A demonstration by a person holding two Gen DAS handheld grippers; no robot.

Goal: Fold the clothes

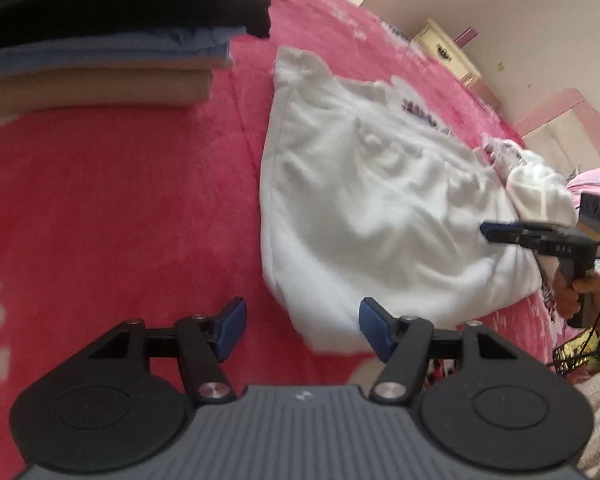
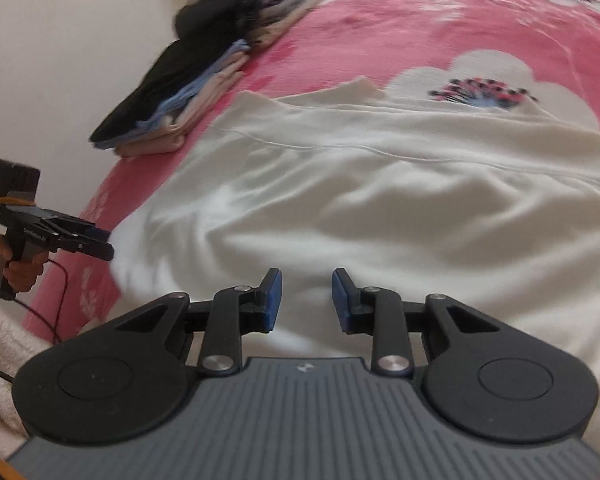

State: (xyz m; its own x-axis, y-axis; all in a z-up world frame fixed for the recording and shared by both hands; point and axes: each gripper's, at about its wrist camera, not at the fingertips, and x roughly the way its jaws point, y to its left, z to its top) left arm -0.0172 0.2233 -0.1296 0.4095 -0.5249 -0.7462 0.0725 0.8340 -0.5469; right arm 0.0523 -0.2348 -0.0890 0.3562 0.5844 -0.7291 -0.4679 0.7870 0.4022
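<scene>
Right wrist: white garment (image 2: 380, 184) on pink blanket (image 2: 420, 24), tongs (image 2: 306, 300) parted.

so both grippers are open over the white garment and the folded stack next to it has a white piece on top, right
Not quite. Both the left gripper and right gripper are open at the white garment, but the folded stack has a black piece on top, with blue and tan beneath. The left wrist view shows it plainly.

Left tool (image 1: 300, 330) gaping — white garment (image 1: 380, 208) on pink blanket (image 1: 120, 208).
</scene>
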